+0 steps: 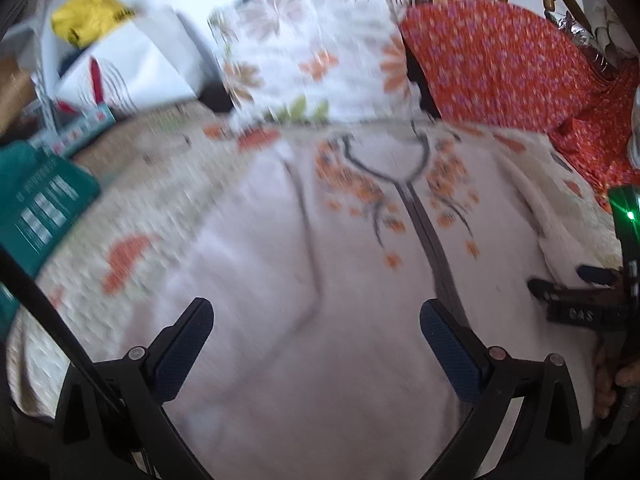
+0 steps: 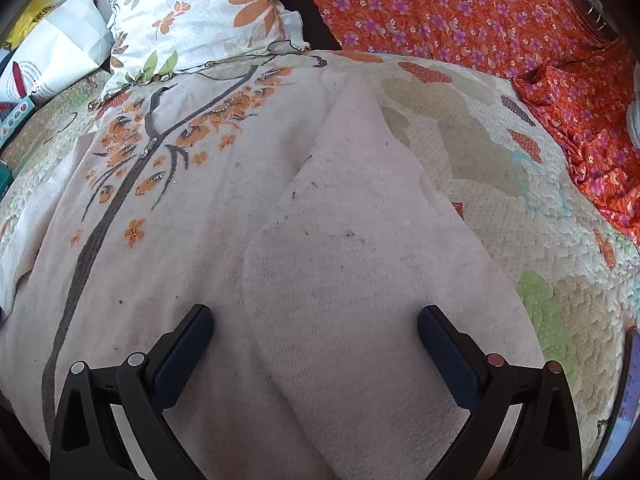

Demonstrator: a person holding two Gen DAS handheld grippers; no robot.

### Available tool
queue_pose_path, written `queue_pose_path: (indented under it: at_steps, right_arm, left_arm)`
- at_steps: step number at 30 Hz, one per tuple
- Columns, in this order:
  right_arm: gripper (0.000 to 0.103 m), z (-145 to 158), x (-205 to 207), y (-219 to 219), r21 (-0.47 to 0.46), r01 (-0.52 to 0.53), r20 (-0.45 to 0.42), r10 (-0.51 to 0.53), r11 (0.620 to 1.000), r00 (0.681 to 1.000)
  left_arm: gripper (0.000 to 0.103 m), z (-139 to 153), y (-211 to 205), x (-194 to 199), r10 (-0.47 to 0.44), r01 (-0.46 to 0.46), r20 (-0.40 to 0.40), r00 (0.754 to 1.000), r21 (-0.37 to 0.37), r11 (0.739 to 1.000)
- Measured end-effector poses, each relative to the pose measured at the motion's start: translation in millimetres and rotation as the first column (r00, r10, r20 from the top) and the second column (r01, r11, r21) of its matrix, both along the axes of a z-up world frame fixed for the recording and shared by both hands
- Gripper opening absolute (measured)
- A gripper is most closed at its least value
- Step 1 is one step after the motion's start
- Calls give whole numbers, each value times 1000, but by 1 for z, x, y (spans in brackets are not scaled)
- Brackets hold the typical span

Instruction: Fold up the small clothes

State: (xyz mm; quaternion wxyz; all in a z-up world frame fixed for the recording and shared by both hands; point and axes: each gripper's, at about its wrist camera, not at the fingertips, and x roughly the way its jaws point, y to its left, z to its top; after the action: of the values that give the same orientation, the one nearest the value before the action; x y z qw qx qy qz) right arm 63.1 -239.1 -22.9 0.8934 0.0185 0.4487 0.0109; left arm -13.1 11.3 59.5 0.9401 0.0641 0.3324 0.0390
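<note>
In the left wrist view, which is motion-blurred, a green box [image 1: 38, 204] sits at the left edge and a yellow bag [image 1: 86, 14] lies at upper left above a white paper bag [image 1: 132, 68]. The left gripper [image 1: 316, 344] fills the bottom of the frame with its fingers spread wide and nothing between them, above the pale pink top [image 1: 320, 280]. The top lies spread flat over the quilt [image 1: 132, 216] in the centre, its grey stem and orange flowers running up the middle. A floral pillow [image 1: 312, 48] stands at top centre, an orange sheet [image 1: 500, 64] at upper right. The right gripper [image 1: 576, 284] shows at the right edge, just over the top's side.

In the right wrist view, the pillow [image 2: 200, 12] is at upper left and the top [image 2: 208, 240] covers the left and centre. One sleeve [image 2: 352, 248] lies folded across the body. The right gripper [image 2: 316, 344] hangs over this sleeve, fingers wide apart, holding nothing. The quilt [image 2: 500, 168] shows at right, the sheet [image 2: 480, 12] at upper right.
</note>
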Motion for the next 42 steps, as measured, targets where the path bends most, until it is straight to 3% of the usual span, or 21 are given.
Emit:
queue_pose_path:
  at_steps: [2,5,8,11,13,16,20,23,25,34,40,42]
  right_arm:
    - [103,0,0,0,-2,0,0,0,1000,1000]
    - [103,0,0,0,-2,0,6,0,1000,1000]
    - [103,0,-1,0,4,0,1,0,1000,1000]
    - [103,0,-1,0,-5,0,-10,0,1000,1000]
    - [103,0,-1,0,-5,0,-9,0,1000,1000]
    - [103,0,-1,0,-4,-1,-10,1,1000,1000]
    - [103,0,-1,0,-1,-1,-8,1,1000,1000]
    - [103,0,-1,-1,6,-1,-9,1,1000,1000]
    - [103,0,-1,0,7,-1,-7,1,1000,1000]
    - [103,0,-2,-1,8,-1,2,1,1000,1000]
    - [103,0,-2,-1,12,0,4,0,1000,1000]
    - [103,0,-2,-1,14,0,8,0,1000,1000]
  left_arm:
    - [103,10,4,3,19,-23,49,999,91,996]
    - [103,16,19,14,50,-53,26,998,132,990]
    - [103,16,38,24,75,-72,-27,997,96,993]
    - [103,16,67,31,125,-126,-65,990,-8,992]
    - [103,19,94,33,191,-198,-76,979,-89,976]
    - [103,22,132,36,279,-293,-93,956,-206,934]
    - [103,16,185,29,384,-404,-131,914,-384,830]
    - [103,8,208,25,411,-437,-163,897,-466,770]
    - [103,1,214,25,406,-442,-186,895,-495,748]
    - [98,-20,200,39,316,-408,-263,911,-483,775]
    - [95,-37,186,46,273,-393,-321,907,-410,823]
    - [86,-47,176,52,229,-368,-369,901,-372,852]
